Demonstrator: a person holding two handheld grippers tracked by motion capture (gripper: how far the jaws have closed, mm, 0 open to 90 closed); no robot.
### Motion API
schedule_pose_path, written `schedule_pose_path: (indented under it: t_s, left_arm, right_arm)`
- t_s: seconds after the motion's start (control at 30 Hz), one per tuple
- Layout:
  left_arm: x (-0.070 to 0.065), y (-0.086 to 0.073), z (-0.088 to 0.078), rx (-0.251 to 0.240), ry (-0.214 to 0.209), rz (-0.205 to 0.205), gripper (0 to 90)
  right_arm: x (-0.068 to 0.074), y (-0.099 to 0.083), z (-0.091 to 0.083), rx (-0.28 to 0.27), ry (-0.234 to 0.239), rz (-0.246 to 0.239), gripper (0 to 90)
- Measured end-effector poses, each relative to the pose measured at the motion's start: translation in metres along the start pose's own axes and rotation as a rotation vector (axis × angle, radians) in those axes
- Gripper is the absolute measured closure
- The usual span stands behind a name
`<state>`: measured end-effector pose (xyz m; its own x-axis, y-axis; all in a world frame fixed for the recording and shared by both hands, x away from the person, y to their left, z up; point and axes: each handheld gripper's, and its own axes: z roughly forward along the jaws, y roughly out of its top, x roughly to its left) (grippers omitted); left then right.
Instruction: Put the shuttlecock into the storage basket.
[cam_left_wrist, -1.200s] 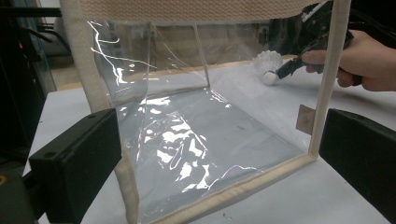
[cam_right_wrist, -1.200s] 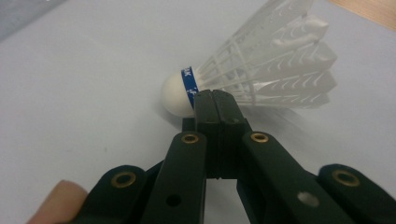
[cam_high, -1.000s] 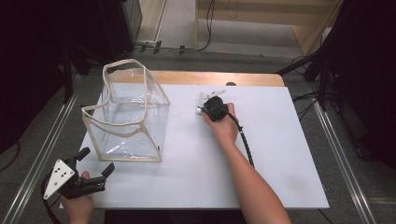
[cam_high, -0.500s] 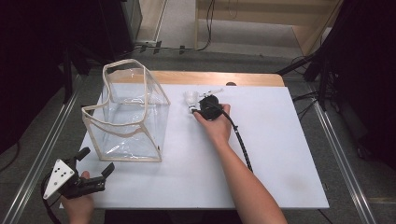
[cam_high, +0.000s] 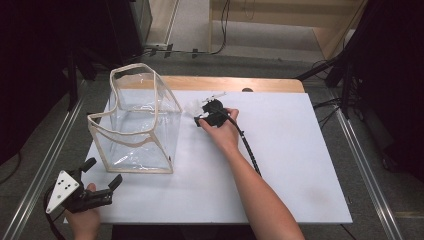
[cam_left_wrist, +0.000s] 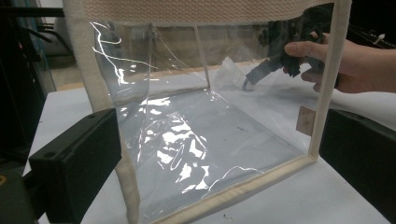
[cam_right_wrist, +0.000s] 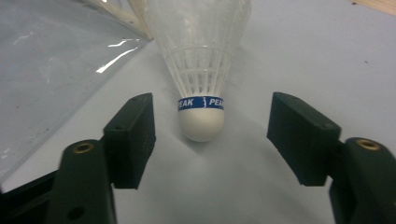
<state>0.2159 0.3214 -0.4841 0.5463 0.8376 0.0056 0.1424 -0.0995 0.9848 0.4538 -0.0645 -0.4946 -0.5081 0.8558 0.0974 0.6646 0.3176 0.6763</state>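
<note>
While blurred from above, shuttlecock (cam_right_wrist: 201, 93) reads "PEAK" between parted fingers (cam_right_wrist: 130, 140).

A white table (cam_high: 300, 165) takes up the middle of the scene, with a strip of bare wood (cam_high: 260, 84) along its far edge. Metal rails (cam_high: 367, 170) run along the floor on both sides of the table (grey, straight). Beyond the table's far edge, black cables (cam_high: 222, 30) trail across the floor.
</note>
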Motion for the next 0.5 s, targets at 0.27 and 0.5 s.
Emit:
schedule_pose_path:
  t_s: [0.27, 0.5]
  left_arm:
    - [0.000, 0.000, 0.000, 0.000, 0.000, 0.000, 0.0]
    - [0.000, 0.000, 0.000, -0.002, 0.000, -0.001, 0.0]
  right_arm:
    - [0.010, 0.001, 0.009, 0.045, 0.021, -0.087, 55.8]
    - [0.014, 0.000, 0.012, 0.050, -0.004, -0.132, 62.9]
